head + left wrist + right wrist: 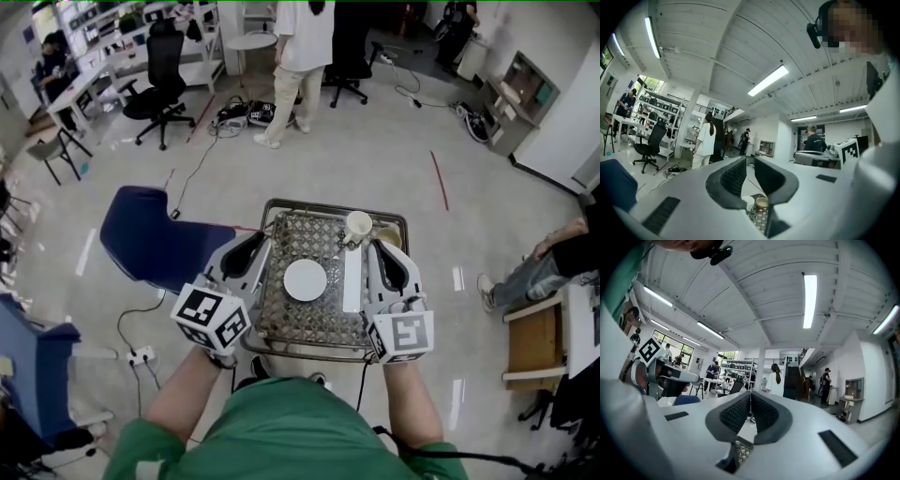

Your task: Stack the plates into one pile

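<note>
The left gripper (pixel 247 255) sits lower left of centre in the head view, beside the left edge of a wire-mesh tray (pixel 330 206). In its own view its jaws stand slightly apart with nothing between them. The right gripper (pixel 387 264), lower right of centre at the tray's right edge, has its jaws pressed together and holds nothing.

The tray holds four things:
- One round white plate (pixel 305 279) lies flat at its middle, between the two grippers.
- One white oblong piece (pixel 352 278) lies just right of the plate.
- One white mug (pixel 357 226) stands toward the tray's upper right.
- One tan cup (pixel 387 236) stands just beside the mug.

One blue chair (pixel 155 234) stands left of the tray.
</note>
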Demonstrator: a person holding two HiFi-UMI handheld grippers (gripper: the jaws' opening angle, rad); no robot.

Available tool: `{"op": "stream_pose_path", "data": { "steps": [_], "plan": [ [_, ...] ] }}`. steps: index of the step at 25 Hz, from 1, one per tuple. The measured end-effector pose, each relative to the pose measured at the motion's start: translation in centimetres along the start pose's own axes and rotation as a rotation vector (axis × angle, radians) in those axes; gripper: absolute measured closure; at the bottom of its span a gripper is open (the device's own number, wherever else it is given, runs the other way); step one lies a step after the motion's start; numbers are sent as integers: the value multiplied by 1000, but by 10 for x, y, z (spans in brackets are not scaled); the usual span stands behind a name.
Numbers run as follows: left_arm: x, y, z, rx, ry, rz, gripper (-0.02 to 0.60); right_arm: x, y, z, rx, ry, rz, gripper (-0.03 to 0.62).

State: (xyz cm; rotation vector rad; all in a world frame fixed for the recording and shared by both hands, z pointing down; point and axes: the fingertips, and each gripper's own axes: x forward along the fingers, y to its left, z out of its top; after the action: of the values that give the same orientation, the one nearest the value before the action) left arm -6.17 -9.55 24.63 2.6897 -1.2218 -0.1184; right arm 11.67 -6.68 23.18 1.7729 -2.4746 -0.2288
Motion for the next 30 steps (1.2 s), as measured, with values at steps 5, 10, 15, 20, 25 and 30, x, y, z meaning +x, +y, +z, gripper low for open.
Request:
{"op": "stream_pose_path", "data": {
  "steps": [5,10,15,20,25,30],
  "plan": [
    [1,-13,14,44,-38,-11,514,-7,-2,11,-17,-25,5,568],
    [0,-15,18,78,-39,1,514,-12,-8,14,-6,-32,-3,568],
    [1,-12,12,74,-36,4,514,-14,-12,13,0,-42,-9,568],
    [3,-9,11,82,-33,9,514,-11,-12,11,2,-43,-7,568],
    [2,-9,8,74,-11,10,514,-10,-10,12,-2,-42,-5,568],
    [3,-4,5,68,-6,10,514,-7,-9,12,-4,-40,-3,568]
  ]
}}
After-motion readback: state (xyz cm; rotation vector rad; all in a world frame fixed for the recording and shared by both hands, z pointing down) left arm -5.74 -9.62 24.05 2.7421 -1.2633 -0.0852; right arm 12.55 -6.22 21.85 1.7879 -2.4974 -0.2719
